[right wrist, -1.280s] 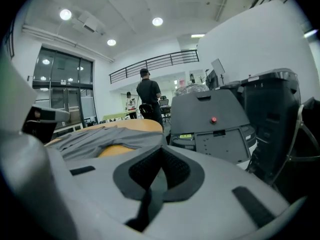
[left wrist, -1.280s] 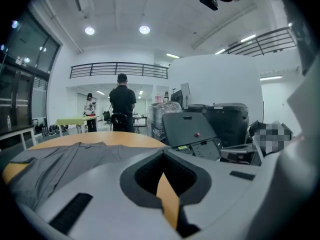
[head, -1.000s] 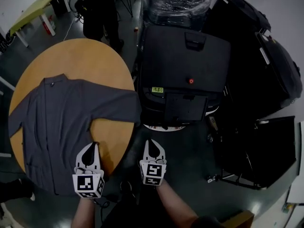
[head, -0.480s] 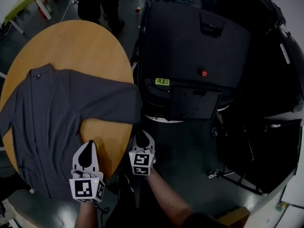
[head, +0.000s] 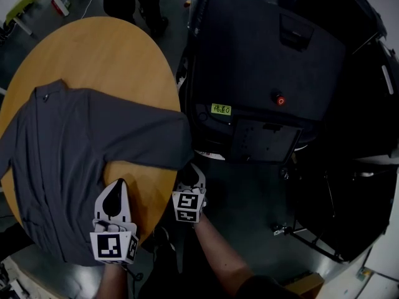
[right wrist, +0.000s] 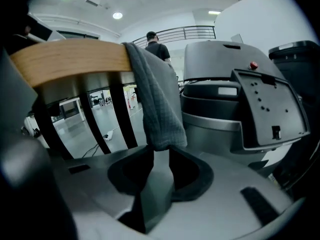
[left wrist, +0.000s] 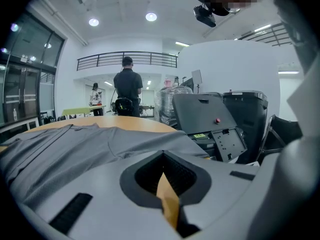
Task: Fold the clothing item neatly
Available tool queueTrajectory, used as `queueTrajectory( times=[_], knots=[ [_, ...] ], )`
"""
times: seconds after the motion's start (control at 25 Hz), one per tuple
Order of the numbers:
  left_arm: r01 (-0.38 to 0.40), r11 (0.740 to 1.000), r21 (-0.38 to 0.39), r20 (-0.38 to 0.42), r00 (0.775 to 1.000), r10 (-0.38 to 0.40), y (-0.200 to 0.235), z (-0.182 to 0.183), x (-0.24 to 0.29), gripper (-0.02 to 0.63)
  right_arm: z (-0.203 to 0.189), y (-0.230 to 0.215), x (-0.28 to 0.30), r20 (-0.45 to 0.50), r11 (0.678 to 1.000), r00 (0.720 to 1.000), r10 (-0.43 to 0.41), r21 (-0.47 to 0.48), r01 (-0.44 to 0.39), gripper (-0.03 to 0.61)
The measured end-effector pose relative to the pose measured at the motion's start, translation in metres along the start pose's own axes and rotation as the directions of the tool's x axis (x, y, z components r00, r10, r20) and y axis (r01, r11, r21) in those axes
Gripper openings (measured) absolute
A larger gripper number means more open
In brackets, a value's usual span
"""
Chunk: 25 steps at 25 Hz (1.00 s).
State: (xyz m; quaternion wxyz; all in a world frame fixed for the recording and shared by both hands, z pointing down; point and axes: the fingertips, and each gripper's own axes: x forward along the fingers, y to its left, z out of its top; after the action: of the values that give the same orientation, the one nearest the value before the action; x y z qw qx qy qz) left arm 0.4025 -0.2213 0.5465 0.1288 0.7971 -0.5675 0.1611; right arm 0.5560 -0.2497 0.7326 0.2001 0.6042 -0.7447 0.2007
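1. On the counter (head: 106,55) lay the grey shirt (head: 68,161), one sleeve (head: 159,143) hanging off its right edge.
2. Our left tool (head: 116,185) hovered clenched, empty.
3. Our right tool (head: 192,169) had just been opening, released, the sleeve's end between its jaws.

Lab/office hall w/ mezzanine railing (left wrist: 100,60), glass walls (left wrist: 22,84), big black equip. cases (head: 262,48).
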Motion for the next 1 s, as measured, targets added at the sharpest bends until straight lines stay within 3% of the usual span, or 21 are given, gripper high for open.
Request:
queueTrajectory(
  times=[0.2, 0.48, 0.84, 1.0],
  knots=[
    [-0.009, 1.000, -0.011, -0.018, 1.000, 0.009, 0.003, 0.001, 0.000, 0.008, 0.010, -0.010, -0.009, 0.013, 1.000, 1.000, 0.000, -0.008, 0.000, 0.033],
    [-0.010, 1.000, -0.007, -0.038, 0.999, 0.009, 0.001, 0.017, -0.011, 0.008, 0.042, -0.034, -0.056, 0.036, 0.998, 0.999, -0.011, -0.069, 0.013, 0.018],
    [-0.086, 0.996, 0.018, 0.002, 0.996, 0.086, 0.009, 0.071, -0.044, 0.008, 0.137, -0.067, -0.103, 0.168, 0.991, 0.984, -0.051, -0.116, 0.071, 0.018],
    [-0.136, 0.990, 0.020, 0.049, 0.990, 0.135, 0.022, 0.095, -0.059, 0.008, 0.185, -0.055, -0.114, 0.245, 0.983, 0.968, 0.051, -0.182, -0.006, 0.018]
  ],
)
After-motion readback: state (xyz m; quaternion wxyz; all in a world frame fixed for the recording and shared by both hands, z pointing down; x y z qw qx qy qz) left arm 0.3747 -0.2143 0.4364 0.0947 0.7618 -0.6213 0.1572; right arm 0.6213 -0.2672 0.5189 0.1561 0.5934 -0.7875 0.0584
